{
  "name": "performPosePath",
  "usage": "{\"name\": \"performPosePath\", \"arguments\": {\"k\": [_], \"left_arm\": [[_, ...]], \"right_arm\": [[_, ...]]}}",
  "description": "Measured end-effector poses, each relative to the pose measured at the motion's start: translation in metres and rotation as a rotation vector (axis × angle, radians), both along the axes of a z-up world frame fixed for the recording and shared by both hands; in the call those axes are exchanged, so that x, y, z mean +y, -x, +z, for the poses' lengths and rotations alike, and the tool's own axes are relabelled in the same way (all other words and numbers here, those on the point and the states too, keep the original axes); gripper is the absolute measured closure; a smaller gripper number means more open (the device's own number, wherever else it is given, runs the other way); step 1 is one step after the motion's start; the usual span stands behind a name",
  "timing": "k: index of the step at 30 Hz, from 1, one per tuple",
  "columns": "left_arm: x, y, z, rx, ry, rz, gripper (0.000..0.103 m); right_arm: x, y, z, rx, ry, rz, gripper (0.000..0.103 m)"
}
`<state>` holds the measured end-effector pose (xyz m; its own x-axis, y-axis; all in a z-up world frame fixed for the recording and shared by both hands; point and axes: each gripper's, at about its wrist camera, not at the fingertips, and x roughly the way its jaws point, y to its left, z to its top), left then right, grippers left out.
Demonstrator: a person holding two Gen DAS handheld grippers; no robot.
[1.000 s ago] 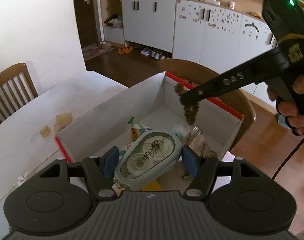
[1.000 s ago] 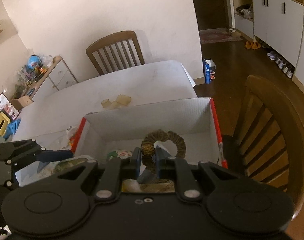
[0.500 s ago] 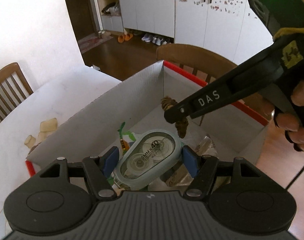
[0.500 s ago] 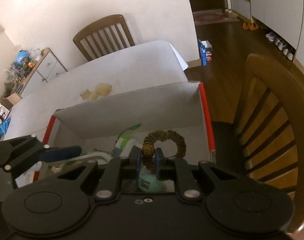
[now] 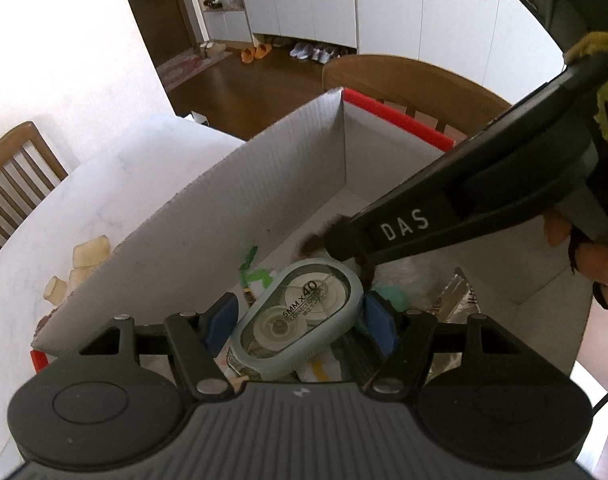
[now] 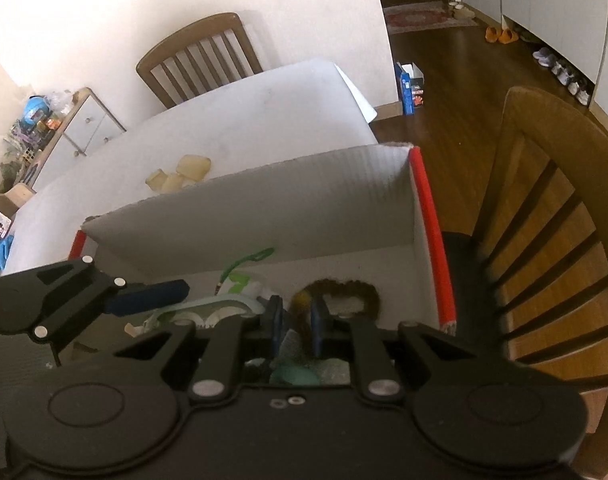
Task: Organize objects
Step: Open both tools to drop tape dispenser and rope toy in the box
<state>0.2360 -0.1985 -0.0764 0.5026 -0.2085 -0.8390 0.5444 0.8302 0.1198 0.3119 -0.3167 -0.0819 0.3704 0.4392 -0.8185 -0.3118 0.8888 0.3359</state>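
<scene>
A white cardboard box [image 5: 263,184] with red edges stands on the white table. My left gripper [image 5: 299,314] is down inside it, its blue pads shut on a pale blue correction tape dispenser [image 5: 291,328]. My right gripper [image 6: 296,318] is shut on a brown scrunchie [image 6: 360,292], whose loop hangs low near the box floor by the red-edged wall [image 6: 428,216]. In the left wrist view the right gripper's tip [image 5: 344,240] sits just above the dispenser, with the scrunchie [image 5: 312,242] mostly hidden behind it. A left finger [image 6: 147,300] shows in the right wrist view.
Inside the box lie a green-handled item [image 5: 249,266], a foil packet [image 5: 460,300] and a teal thing [image 6: 299,372]. Yellowish blocks [image 6: 183,172] sit on the table [image 6: 243,112] behind the box. One wooden chair [image 6: 544,208] stands right of the box, another [image 6: 199,56] at the table's far side.
Both grippers have sunk deeper into the box. The scrunchie has come down from above the rim to near the floor, close to the dispenser. Neither grip has changed.
</scene>
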Motion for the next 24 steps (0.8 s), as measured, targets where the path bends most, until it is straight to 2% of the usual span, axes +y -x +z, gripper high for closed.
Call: {"name": "performPosePath", "arguments": {"k": [6,10,17,20,24], "left_arm": [[0.001,-0.003,-0.004,0.015,-0.008,0.011,0.034],[0.003,-0.005,-0.005,0.022,0.000,0.017,0.034],[0.006,-0.006,-0.009,0.043,0.019,0.049,0.033],[0.011,-0.006,-0.010,0.057,0.032,0.077,0.028],[0.015,-0.003,-0.008,0.057,0.036,0.091,0.028]], "right_arm": [[-0.003,-0.003,0.001,-0.010,-0.014,-0.002,0.086],[-0.006,0.001,0.005,-0.017,-0.030,0.007,0.078],[-0.008,0.009,0.013,-0.040,-0.031,0.021,0.071],[-0.011,0.011,0.018,-0.050,-0.038,0.016,0.069],[-0.016,0.016,0.025,-0.072,-0.043,0.013,0.057]]}}
